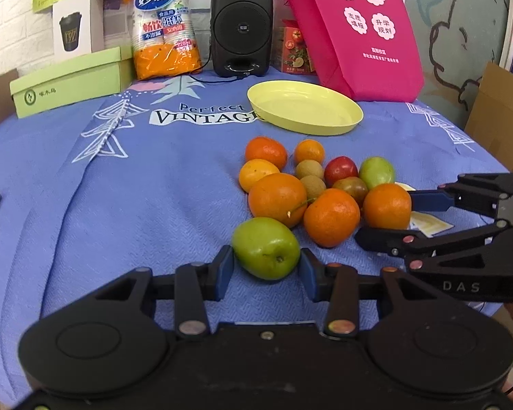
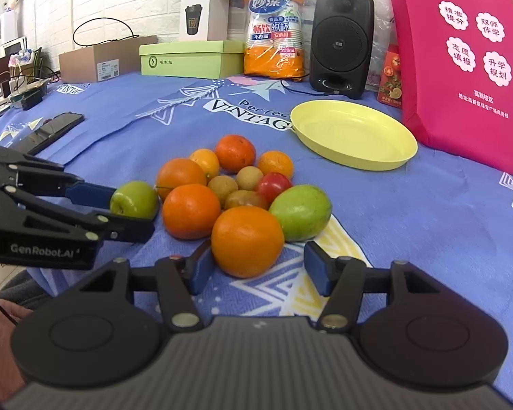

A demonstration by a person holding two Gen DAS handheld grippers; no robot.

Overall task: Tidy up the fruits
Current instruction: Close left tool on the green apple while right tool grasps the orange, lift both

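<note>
Jaws of the left gripper (image 1: 266, 262) pinch a green fruit (image 1: 265, 248) on both sides, at the near edge of the fruit pile on the table (image 1: 119, 188); a yellow plate (image 1: 305, 106) lies behind. From the right wrist, the right gripper (image 2: 256, 265) is spread around an orange (image 2: 247, 241), the right pad apart from it.
</note>
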